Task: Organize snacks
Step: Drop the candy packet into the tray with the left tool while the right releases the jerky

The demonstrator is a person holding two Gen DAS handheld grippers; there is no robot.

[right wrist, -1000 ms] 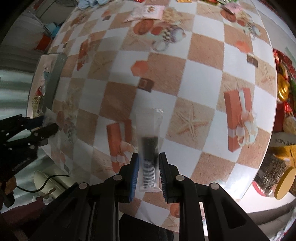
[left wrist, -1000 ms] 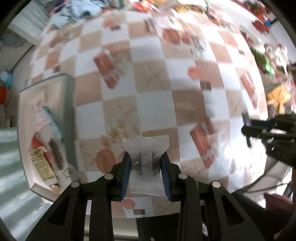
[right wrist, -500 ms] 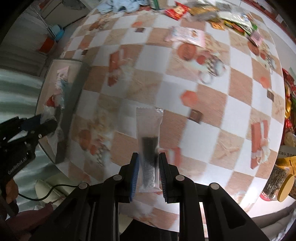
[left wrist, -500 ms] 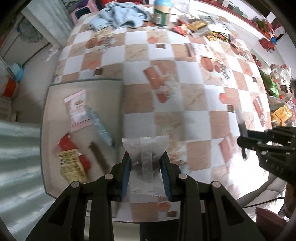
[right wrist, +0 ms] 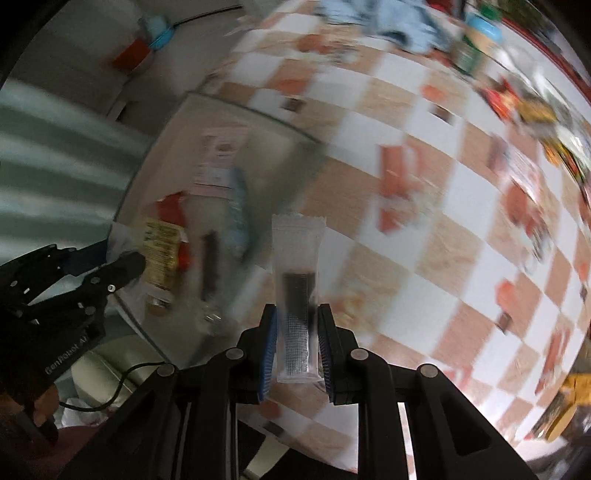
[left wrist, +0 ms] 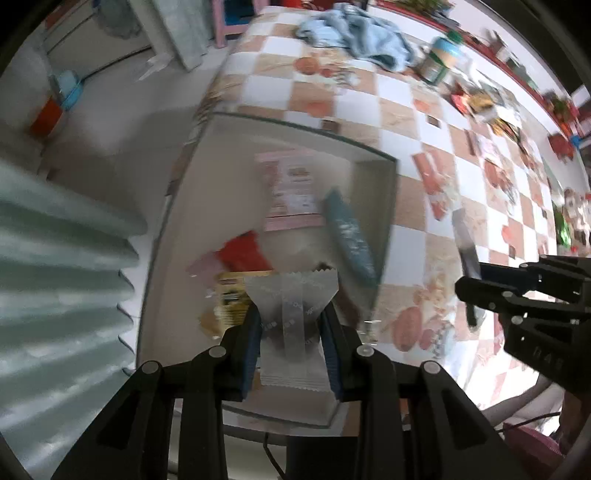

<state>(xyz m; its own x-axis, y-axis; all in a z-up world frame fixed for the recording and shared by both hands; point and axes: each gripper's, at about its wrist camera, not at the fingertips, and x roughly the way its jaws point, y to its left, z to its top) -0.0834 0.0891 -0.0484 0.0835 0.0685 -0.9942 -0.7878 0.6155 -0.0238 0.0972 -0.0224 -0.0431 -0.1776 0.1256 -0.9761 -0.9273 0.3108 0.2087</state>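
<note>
Snack packets, crinkly translucent film: broad one [left wrist: 291,314] pinched in left claw [left wrist: 291,332], slim one [right wrist: 297,295] in right claw [right wrist: 298,339].

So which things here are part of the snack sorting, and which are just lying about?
In the job:
left gripper shut on clear wide packet
right gripper shut on clear long packet
tray with snacks

Lying about:
blue cloth
jar

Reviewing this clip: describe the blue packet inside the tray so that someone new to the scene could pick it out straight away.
Find the shallow grey rectangular tray at the edge of the checkered tablecloth. The long slim blue-grey snack packet lies inside along its right wall, just right of the pink-and-white sachet. It is the only blue wrapper there.
</note>
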